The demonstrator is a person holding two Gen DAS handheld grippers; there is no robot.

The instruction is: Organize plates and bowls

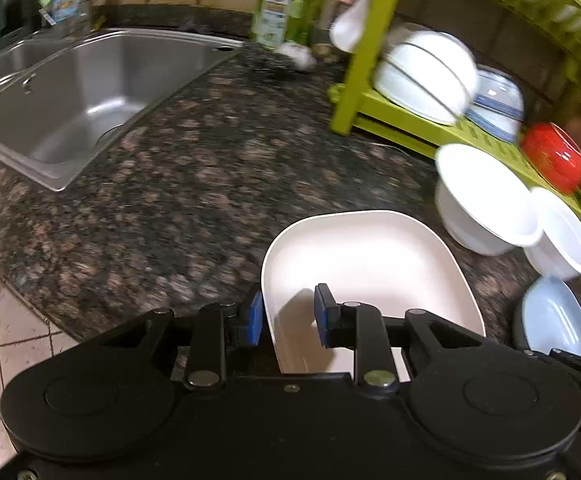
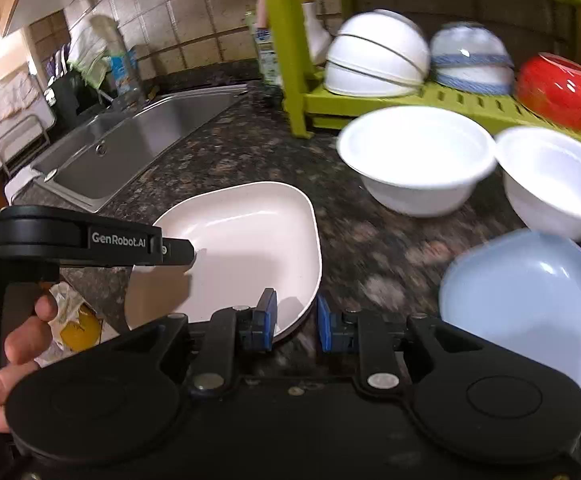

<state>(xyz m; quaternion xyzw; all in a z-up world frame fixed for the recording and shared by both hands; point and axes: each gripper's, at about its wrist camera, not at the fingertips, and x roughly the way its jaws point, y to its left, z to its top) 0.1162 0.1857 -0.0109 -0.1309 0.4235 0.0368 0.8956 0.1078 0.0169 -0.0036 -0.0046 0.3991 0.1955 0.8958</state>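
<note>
Only from the right wrist: a hand (image 2: 18,344) behind the left claw (image 2: 188,254), seemingly gripping the cream plate (image 2: 250,240).

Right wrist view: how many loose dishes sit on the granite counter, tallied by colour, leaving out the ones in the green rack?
Round white plastic bowls: 2
Cream rounded-square plate: 1
Pale blue rounded plate: 1
Total: 4

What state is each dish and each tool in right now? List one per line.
Left tool: open, straddling the cream plate's rim.
Right tool: open, straddling the same plate's rim.
Cream plate: upright, empty, on the counter.
Two white bowls: upright, empty.
Blue plate: empty.
Red bowl: upturned on the rack.
</note>
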